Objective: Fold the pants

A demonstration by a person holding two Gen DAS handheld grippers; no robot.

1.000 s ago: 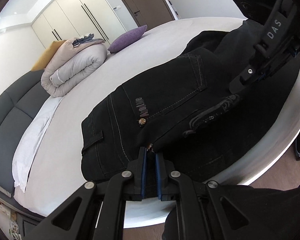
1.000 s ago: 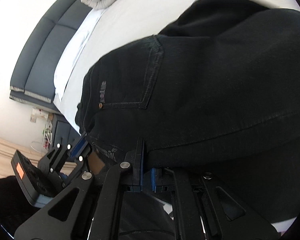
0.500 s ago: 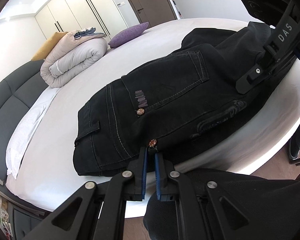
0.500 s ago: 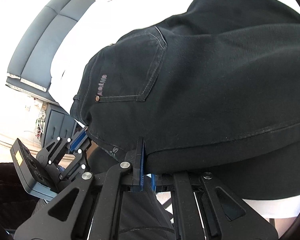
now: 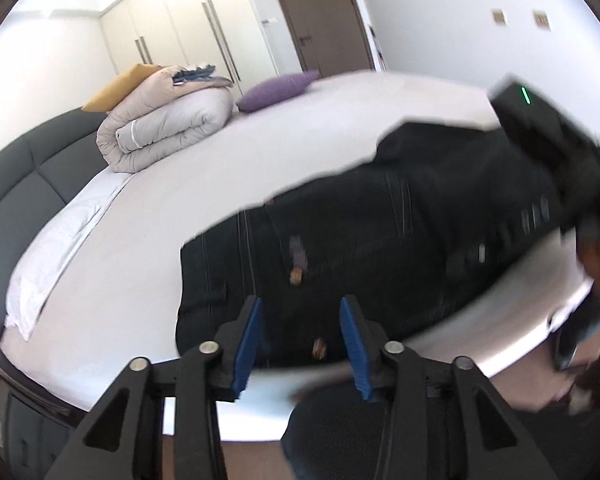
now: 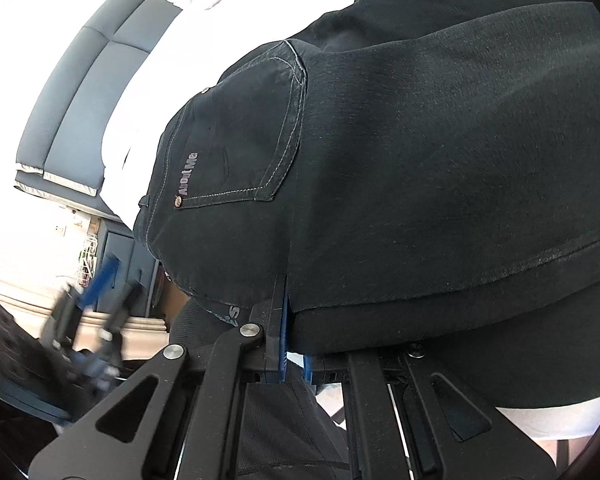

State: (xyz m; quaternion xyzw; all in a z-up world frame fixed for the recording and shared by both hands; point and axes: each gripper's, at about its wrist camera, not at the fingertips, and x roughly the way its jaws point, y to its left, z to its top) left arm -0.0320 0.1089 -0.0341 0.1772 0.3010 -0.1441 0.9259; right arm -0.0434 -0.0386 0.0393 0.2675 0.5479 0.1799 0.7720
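Black denim pants [image 5: 380,240] lie on the white bed [image 5: 180,184], waistband toward the near edge, back pocket up. My left gripper [image 5: 302,320] is open just above the waistband near the bed's edge, holding nothing. My right gripper [image 6: 290,312] is shut on the pants [image 6: 420,160] at a folded edge of the fabric. The right gripper's body shows blurred in the left wrist view [image 5: 548,148]. The left gripper shows blurred in the right wrist view [image 6: 100,292].
A rolled beige duvet [image 5: 168,120], a yellow pillow [image 5: 120,84] and a purple pillow [image 5: 276,88] lie at the far side of the bed. A dark grey headboard [image 5: 28,184] curves along the left. Wardrobes and a brown door [image 5: 320,16] stand behind.
My left gripper has opened and let go of the waistband, pulling back slightly. The right gripper stays shut on the fabric and the pants have settled lower on the bed.
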